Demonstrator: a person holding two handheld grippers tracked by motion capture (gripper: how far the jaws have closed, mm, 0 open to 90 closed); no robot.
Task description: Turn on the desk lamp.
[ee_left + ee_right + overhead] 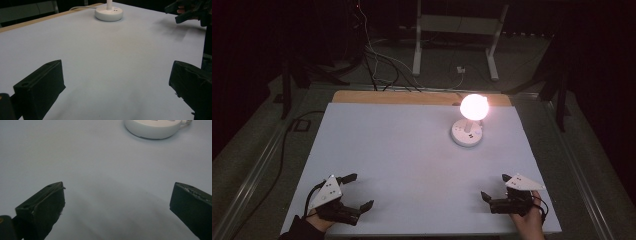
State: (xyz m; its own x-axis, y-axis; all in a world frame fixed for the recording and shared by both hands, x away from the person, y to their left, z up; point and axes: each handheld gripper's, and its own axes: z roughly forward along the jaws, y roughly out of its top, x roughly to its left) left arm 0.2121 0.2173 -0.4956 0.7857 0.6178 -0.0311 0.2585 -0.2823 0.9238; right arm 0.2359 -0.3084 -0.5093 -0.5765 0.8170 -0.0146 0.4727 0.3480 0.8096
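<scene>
No readable text, label, brand or number. Lamp base (467,133), near bench (412,165) far right corner: small dark marks on top, too small to read. Tool plates: dots only, no lettering.

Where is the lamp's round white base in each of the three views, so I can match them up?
High view: the lamp base sits right of centre toward the table's far edge, under the glowing globe.
Left gripper view: the base is at top centre, stem rising from it.
Right gripper view: the base is at the top, right of centre, cropped.
Shared landmark: the white table surface.
</scene>
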